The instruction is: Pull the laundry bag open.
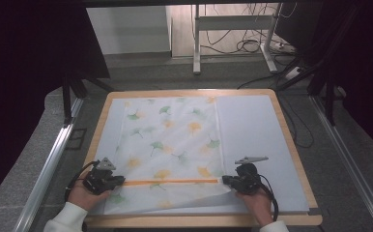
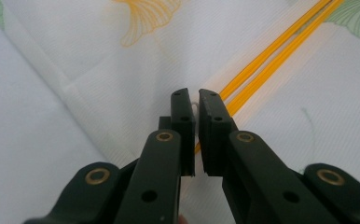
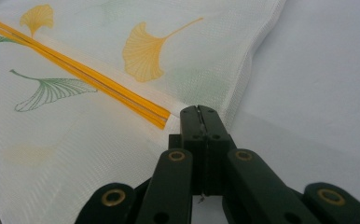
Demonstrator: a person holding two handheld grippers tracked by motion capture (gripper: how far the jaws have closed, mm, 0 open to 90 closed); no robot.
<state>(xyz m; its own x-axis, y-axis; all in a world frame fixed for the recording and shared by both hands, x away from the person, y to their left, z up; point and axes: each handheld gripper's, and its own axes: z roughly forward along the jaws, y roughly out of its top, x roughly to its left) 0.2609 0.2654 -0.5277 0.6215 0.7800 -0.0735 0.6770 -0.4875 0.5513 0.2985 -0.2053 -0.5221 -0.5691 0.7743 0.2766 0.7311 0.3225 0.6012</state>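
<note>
High view, white ginkgo-print mesh bag (image 1: 170, 145), orange zipper (image 1: 170, 181), both grippers clamping its ends.

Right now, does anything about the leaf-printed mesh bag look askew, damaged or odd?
Nothing looks damaged. The white mesh bag with ginkgo-leaf print lies flat; only its near edge beside the right gripper sits slightly lifted. Both grippers pinch the orange zipper line's ends; left gripper.

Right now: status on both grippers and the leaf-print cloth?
Left gripper and right gripper shut, each at one end of the orange stripe. Leaf-print cloth flat on the table. Nothing in the way.
</note>
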